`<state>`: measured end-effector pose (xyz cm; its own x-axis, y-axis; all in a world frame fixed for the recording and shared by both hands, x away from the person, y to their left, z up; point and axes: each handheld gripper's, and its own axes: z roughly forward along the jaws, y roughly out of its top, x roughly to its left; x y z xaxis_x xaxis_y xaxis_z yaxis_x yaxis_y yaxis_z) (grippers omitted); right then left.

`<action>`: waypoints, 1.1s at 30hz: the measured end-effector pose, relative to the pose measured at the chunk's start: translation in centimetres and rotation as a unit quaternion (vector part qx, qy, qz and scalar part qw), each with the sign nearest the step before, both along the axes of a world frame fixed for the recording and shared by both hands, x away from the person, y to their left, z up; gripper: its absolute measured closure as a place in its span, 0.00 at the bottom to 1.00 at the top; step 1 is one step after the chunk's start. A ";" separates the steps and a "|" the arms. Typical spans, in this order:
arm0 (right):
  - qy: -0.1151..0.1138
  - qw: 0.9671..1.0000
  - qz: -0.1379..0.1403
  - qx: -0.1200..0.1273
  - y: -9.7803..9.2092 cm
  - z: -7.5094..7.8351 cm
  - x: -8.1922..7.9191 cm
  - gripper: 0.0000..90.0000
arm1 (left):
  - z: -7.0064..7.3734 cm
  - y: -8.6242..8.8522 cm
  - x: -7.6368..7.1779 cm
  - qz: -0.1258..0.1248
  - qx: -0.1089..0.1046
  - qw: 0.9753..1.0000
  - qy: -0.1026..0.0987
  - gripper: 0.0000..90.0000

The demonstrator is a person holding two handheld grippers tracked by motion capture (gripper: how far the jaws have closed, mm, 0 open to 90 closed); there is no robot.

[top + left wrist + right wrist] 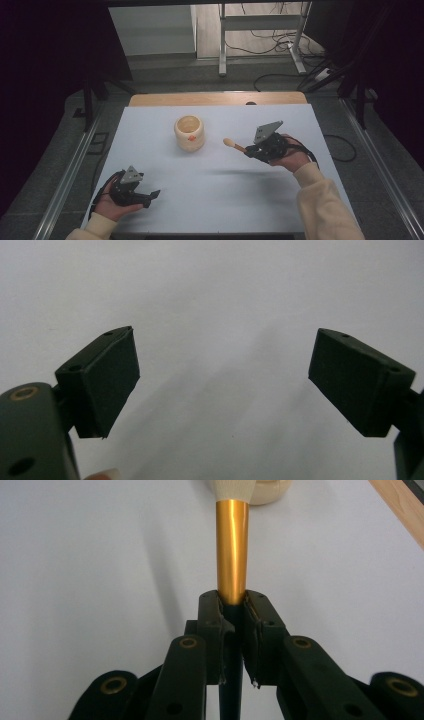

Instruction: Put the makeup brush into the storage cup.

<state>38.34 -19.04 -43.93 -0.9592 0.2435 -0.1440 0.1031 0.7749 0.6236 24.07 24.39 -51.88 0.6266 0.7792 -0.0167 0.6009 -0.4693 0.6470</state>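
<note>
White rectangular desk [210, 200]: carries everything. High view shows its wooden far edge.

Cream round ceramic pot [189, 133]: upright at desk centre, mouth open; the right gripper view catches just its base [270, 492].

Right tool [248, 150]: clenched on 1 brush [235, 145], right of the pot. Its own view reveals a gold metal ferrule [232, 550] and pale tip.

Left tool [152, 196]: near left corner; own view [222, 385] shows 2 jaws spread, released.
</note>
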 end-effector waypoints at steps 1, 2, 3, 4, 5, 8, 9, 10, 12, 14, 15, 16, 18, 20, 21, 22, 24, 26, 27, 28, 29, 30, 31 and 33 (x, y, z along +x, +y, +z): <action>0.000 1.000 -0.004 0.001 -0.1 -0.1 -0.1 0.88 | 0.0 0.0 0.0 0.000 0.000 1.000 0.000 0.15; 0.000 1.000 -0.006 0.002 -0.1 -0.1 -0.1 0.88 | 0.0 0.0 0.0 0.000 0.001 1.000 0.000 0.15; 0.000 1.000 -0.013 0.008 -0.2 -0.2 -0.1 0.88 | 0.0 0.0 0.0 -0.001 0.000 1.000 0.001 0.15; 0.002 1.000 -0.018 0.016 -0.3 -0.2 -0.2 0.88 | 0.0 -0.1 0.0 -0.001 0.000 1.000 0.001 0.15; 0.004 1.000 -0.019 0.020 -0.4 -0.2 -0.3 0.88 | 0.0 -0.1 0.0 -0.001 0.001 1.000 0.001 0.15; 0.003 0.999 -0.025 0.032 -0.6 -0.2 -0.4 0.88 | -0.1 -0.1 0.0 0.000 0.000 1.000 0.002 0.15; 0.004 0.999 -0.027 0.035 -0.7 -0.2 -0.5 0.88 | -0.1 -0.1 0.0 0.001 0.000 1.000 0.002 0.15; 0.005 0.999 -0.030 0.036 -0.7 -0.2 -0.6 0.88 | -0.1 -0.1 0.0 0.001 0.000 1.000 0.002 0.15; 0.003 0.999 -0.033 0.038 -0.7 -0.2 -0.8 0.88 | -0.1 -0.2 0.0 0.001 0.000 1.000 0.003 0.15; 0.003 0.998 -0.034 0.047 -0.7 -0.2 -0.9 0.88 | -0.1 -0.2 0.0 0.001 0.001 1.000 0.003 0.15; 0.002 0.998 -0.033 0.050 -0.8 -0.2 -1.0 0.88 | -0.1 -0.2 0.0 0.001 0.001 1.000 0.003 0.15; 0.001 0.998 -0.035 0.052 -0.8 -0.2 -1.0 0.88 | -0.1 -0.2 0.0 0.001 0.001 1.000 0.003 0.15; 0.003 0.998 -0.040 0.057 -0.8 -0.2 -1.1 0.88 | -0.1 -0.2 0.0 0.001 0.001 1.000 0.004 0.15; 0.003 0.997 -0.042 0.062 -0.8 -0.2 -1.2 0.88 | -0.1 -0.2 0.0 0.001 0.001 1.000 0.004 0.15; 0.003 0.997 -0.045 0.064 -0.9 -0.3 -1.2 0.88 | -0.1 -0.2 0.0 0.001 0.001 1.000 0.004 0.15; 0.002 0.997 -0.044 0.067 -0.9 -0.3 -1.2 0.88 | -0.1 -0.2 0.0 0.001 0.001 1.000 0.004 0.15; 0.003 0.996 -0.046 0.071 -0.9 -0.4 -1.2 0.88 | -0.1 -0.2 0.0 0.001 0.001 1.000 0.004 0.15; 0.004 0.996 -0.049 0.078 -0.8 -0.4 -1.3 0.88 | -0.1 -0.2 0.0 0.002 0.001 1.000 0.003 0.15; 0.004 0.996 -0.050 0.079 -0.8 -0.4 -1.3 0.88 | -0.1 -0.2 0.0 0.002 0.001 1.000 0.003 0.15; 0.005 0.995 -0.051 0.080 -0.8 -0.5 -1.3 0.88 | -0.1 -0.2 0.0 0.002 0.001 1.000 0.003 0.15; 0.004 0.995 -0.052 0.080 -0.7 -0.5 -1.4 0.88 | -0.1 -0.2 0.0 0.002 0.001 1.000 0.003 0.15; 0.004 0.995 -0.053 0.081 -0.7 -0.5 -1.4 0.88 | -0.1 -0.2 0.0 0.002 0.001 1.000 0.003 0.15; 0.004 0.995 -0.054 0.083 -0.7 -0.5 -1.5 0.88 | -0.1 -0.2 0.0 0.002 0.001 1.000 0.003 0.15; 0.003 0.995 -0.054 0.088 -0.6 -0.4 -1.6 0.88 | -0.1 -0.2 0.0 0.002 0.001 1.000 0.003 0.15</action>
